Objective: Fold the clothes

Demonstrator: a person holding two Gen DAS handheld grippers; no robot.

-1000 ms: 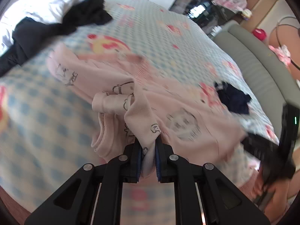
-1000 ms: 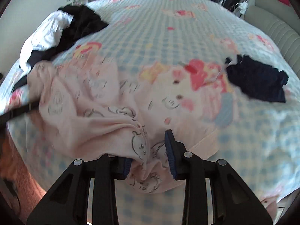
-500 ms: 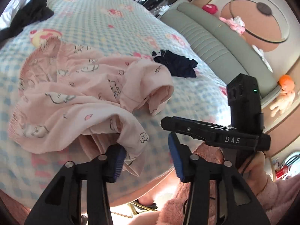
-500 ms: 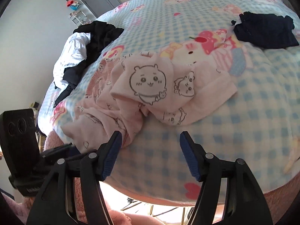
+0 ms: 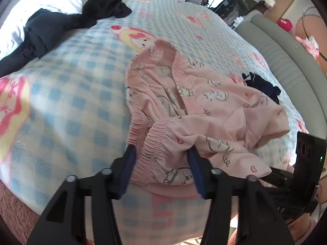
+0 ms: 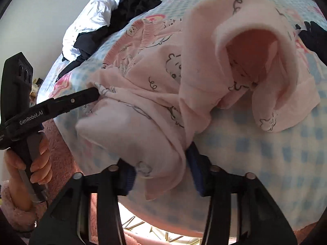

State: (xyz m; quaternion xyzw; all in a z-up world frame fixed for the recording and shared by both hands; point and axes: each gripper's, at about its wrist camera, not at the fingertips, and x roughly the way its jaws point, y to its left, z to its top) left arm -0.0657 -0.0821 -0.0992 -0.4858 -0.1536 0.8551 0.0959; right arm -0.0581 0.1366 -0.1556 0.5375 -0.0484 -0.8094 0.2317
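A pink cartoon-print pyjama garment [image 5: 204, 110] lies crumpled on the blue checked blanket [image 5: 71, 102]. In the left wrist view my left gripper [image 5: 161, 165] straddles a bunch of its elastic waistband at the near edge. Its jaws are closing, and the pads do not clearly press the cloth. My right gripper [image 6: 161, 175] straddles a hanging hem of the same garment [image 6: 155, 94] at the bed's edge, jaws also closing. The right wrist view shows the left gripper [image 6: 96, 92] from the side, its tip against the pink cloth. The right gripper's black body [image 5: 306, 163] shows at the right.
A pile of black and white clothes [image 5: 61, 10] lies at the far left of the bed. A small dark navy garment [image 5: 263, 87] lies beyond the pink one. A grey-green padded headboard [image 5: 286, 61] runs along the right. A hand [image 6: 34, 163] in a fluffy pink sleeve holds the left gripper.
Both grippers let go of the pink garment, which dropped onto the blanket. They then came down to its near edge, and their jaws now stand narrower around the cloth.
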